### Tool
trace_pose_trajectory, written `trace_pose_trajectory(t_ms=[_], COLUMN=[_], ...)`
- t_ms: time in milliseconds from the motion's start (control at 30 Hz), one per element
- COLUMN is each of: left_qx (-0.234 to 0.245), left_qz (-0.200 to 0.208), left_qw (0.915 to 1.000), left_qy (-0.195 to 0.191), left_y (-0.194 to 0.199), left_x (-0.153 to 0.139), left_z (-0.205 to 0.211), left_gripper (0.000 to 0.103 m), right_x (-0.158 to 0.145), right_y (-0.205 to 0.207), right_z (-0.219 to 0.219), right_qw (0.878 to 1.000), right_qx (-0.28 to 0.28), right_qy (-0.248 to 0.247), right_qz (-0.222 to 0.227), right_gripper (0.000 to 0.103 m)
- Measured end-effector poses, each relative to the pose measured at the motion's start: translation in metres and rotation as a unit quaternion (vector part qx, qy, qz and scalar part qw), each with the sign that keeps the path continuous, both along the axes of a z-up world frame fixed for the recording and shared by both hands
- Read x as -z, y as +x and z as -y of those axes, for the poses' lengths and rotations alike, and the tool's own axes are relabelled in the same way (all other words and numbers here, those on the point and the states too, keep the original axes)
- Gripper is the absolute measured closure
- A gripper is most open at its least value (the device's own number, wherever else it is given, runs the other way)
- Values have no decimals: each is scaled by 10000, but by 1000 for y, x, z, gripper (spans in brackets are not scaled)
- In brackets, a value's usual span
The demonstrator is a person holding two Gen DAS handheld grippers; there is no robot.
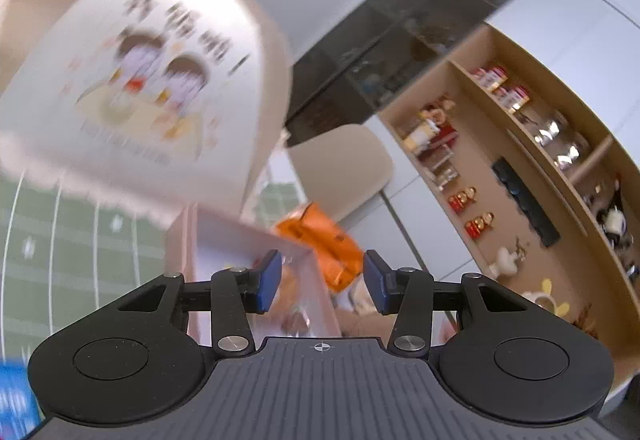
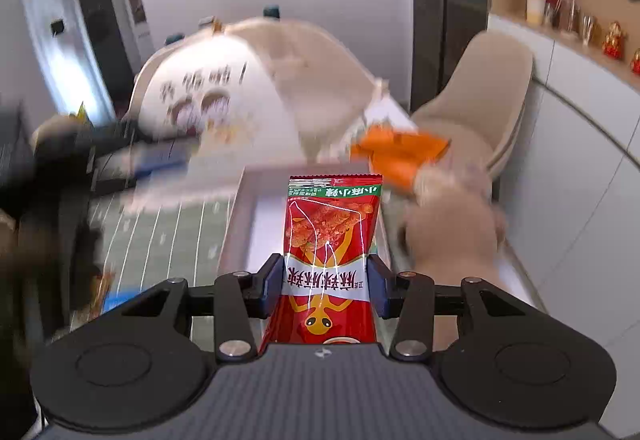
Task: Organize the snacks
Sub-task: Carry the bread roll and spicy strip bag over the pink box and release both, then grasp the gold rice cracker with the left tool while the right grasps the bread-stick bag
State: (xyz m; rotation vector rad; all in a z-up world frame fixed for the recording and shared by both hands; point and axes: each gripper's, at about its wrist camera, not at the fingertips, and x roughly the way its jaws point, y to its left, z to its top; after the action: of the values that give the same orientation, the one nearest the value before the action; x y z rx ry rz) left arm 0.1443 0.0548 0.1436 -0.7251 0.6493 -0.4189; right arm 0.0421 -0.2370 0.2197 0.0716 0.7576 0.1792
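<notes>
My right gripper (image 2: 326, 282) is shut on a red snack packet (image 2: 332, 232), which stands upright between the blue pads, raised above a pale pink box (image 2: 240, 216). An orange packet (image 2: 400, 152) lies past the box's far right corner. In the left wrist view my left gripper (image 1: 323, 280) is open with nothing between its pads. It hovers over the pink box's (image 1: 224, 236) near right corner, with the orange packet (image 1: 324, 244) just beyond. The left gripper also shows as a dark blur (image 2: 132, 156) at the left of the right wrist view.
A beige mesh food cover (image 1: 132, 80) with a cartoon print stands behind the box on a green checked tablecloth (image 1: 60, 240). A beige chair (image 2: 492, 92) and wall shelves (image 1: 500, 168) with jars and figurines are to the right. A blurred tan shape (image 2: 452, 224) sits right of the box.
</notes>
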Motion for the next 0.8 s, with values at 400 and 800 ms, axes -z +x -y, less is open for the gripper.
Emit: trace_pose_trajectory(t_ms=[400, 800], left_qx=[-912, -1680], left_qz=[-745, -1570], left_qw=[9781, 9580], left_qy=[1714, 1713], left_y=[-91, -109], left_x=[21, 57], left_z=[-71, -196], left_gripper=[53, 53], right_x=[19, 113], right_y=[78, -42], right_z=[-27, -115], right_qw=[9943, 9723], right_qx=[-1024, -2157], right_qy=[253, -324], right_qz=[-136, -838], right_gripper=[53, 53])
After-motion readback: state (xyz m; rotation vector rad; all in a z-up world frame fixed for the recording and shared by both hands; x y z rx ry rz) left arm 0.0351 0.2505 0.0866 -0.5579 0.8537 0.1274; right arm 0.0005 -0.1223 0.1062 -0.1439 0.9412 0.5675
